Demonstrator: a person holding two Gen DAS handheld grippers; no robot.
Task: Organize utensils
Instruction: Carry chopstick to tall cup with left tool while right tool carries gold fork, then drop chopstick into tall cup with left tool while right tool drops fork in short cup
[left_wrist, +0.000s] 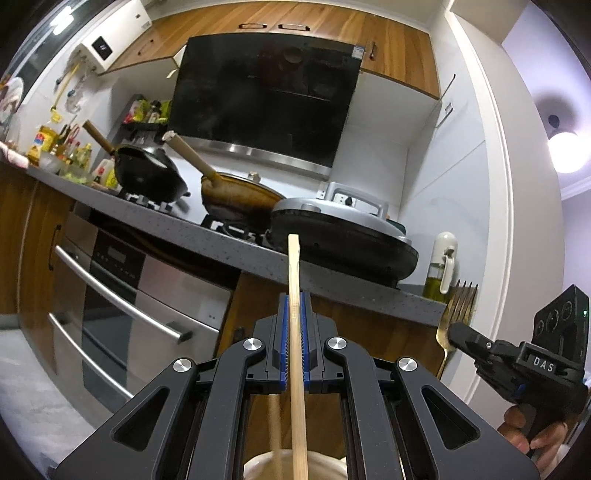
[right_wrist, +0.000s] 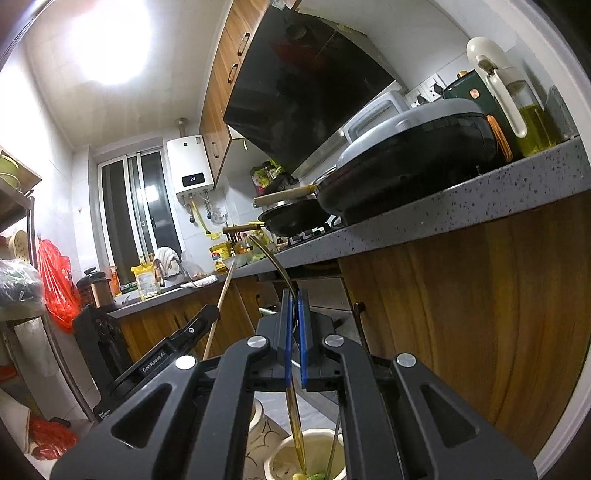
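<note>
Left gripper (left_wrist: 294, 325) is clamped on a wooden chopstick (left_wrist: 295, 332), blue pads pinching it about mid-length; the stick runs up past the fingertips toward the grey countertop (left_wrist: 236, 254) and down toward a cream holder (left_wrist: 258, 467) at the bottom edge of the left wrist view. A second wooden stick (left_wrist: 275, 428) stands just left of it, lower end hidden behind the gripper body. Right gripper (right_wrist: 294, 325) is closed on a gold fork (right_wrist: 291, 406): handle drops between the pads to a cream utensil cup (right_wrist: 284, 456) near the bottom, tip at or just inside the rim, can't tell if it touches. The fork's curved neck rises above the fingertips; from the left wrist view its tines point up, at far right beside an oil bottle (left_wrist: 439, 273). A patterned ceramic jar (right_wrist: 258, 439) sits just left of the cup. On the counter, right to left: grey-lidded electric pan (left_wrist: 343, 236), brown wok (left_wrist: 236, 195), black wok (left_wrist: 147, 173).
</note>
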